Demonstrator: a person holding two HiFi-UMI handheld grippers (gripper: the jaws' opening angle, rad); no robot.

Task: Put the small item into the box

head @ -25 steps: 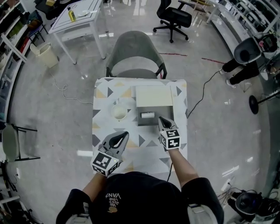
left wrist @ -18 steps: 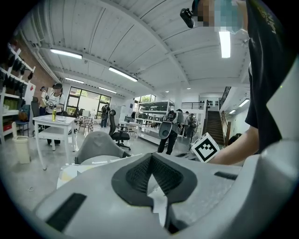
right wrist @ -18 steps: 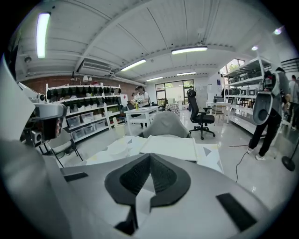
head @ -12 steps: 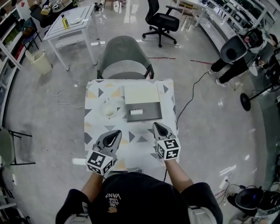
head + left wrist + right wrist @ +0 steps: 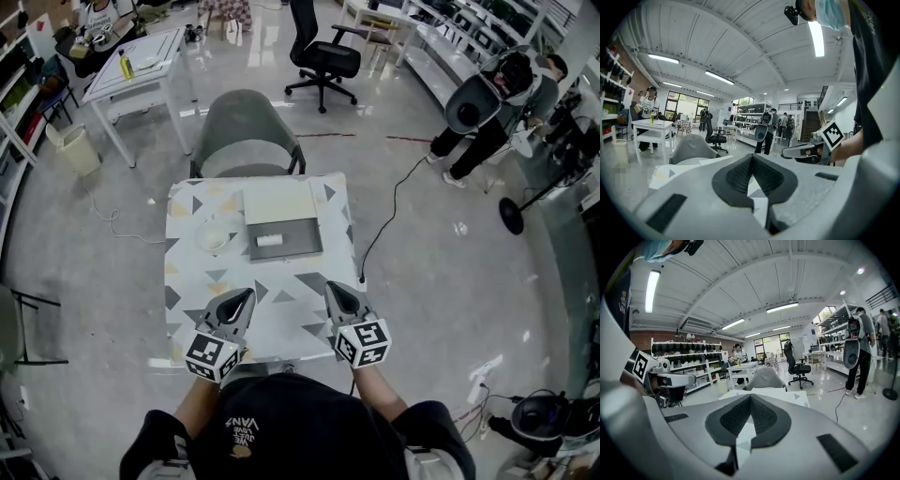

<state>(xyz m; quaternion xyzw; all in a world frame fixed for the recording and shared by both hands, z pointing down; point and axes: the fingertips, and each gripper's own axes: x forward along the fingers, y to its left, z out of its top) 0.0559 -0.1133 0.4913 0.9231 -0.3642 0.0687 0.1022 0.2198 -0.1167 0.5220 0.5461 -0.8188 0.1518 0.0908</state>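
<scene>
Head view overhead, steeply down on table; gripper views low at 6 o'clock, toward shared chair at 12.

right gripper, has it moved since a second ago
Yes: the right gripper has drawn back from the box toward the table's near edge.

Grey box, white small item, triangle-patterned table.

The floor is glossy and mirror-smooth. The counter looks matt, printed with triangles. The left tool and right tool are matt grey plastic with dark ribbed pads.
</scene>
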